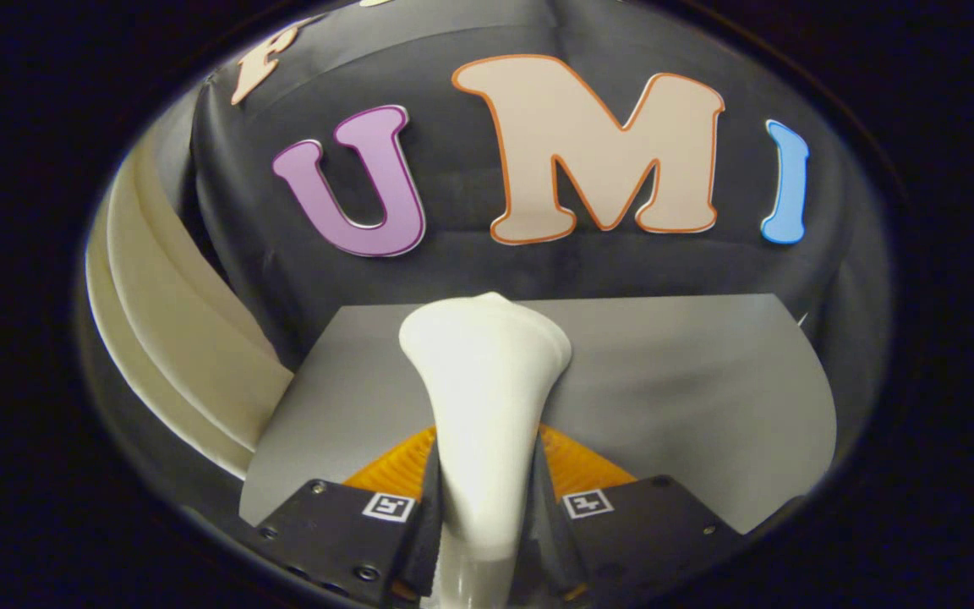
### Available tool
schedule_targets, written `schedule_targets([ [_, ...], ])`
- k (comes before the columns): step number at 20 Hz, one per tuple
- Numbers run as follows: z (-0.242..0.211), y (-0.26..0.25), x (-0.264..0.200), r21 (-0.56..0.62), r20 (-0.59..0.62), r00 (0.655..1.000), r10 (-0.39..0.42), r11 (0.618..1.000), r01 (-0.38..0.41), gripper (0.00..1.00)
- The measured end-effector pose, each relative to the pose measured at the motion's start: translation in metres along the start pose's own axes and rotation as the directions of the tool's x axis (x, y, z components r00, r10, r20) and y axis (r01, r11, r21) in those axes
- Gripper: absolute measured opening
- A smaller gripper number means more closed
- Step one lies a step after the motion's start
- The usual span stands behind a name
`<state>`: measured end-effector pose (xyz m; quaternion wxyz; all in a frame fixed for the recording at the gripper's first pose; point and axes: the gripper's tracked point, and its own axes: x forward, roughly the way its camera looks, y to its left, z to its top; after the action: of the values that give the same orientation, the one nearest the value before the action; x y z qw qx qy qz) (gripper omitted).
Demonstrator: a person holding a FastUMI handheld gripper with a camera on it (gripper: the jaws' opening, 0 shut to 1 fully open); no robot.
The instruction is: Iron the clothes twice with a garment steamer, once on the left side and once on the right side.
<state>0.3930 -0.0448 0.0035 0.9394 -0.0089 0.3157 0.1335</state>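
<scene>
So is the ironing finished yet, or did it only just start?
Only just starting, it seems. Done: the tongs have picked up the white steamer, both fingers pressing on its neck. In hand: the steamer head is held out over the grey surface, with an orange thing below the fingers. Left: both passes, left and right. The cream cloth hangs off to the side, and the steamer is not touching it.

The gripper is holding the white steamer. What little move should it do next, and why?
Probably swing the steamer over toward the cream cloth hanging off to one side. The gripper is shut on the steamer's neck, both fingers pressing it, so it is held. But its head points over the grey surface at the black wall, not touching any clothing yet.
</scene>
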Motion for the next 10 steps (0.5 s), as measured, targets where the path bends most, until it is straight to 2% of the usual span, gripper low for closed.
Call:
schedule_targets([
  [3,0.005,0.002,-0.017,-0.030,0.093,0.996,-0.008,0.999,0.011,0.45],
  [6,0.014,0.005,-0.046,0.026,0.210,0.977,-0.024,0.999,0.019,0.43],
  [10,0.011,-0.002,-0.095,0.080,0.346,0.929,-0.128,0.991,0.107,0.40],
])
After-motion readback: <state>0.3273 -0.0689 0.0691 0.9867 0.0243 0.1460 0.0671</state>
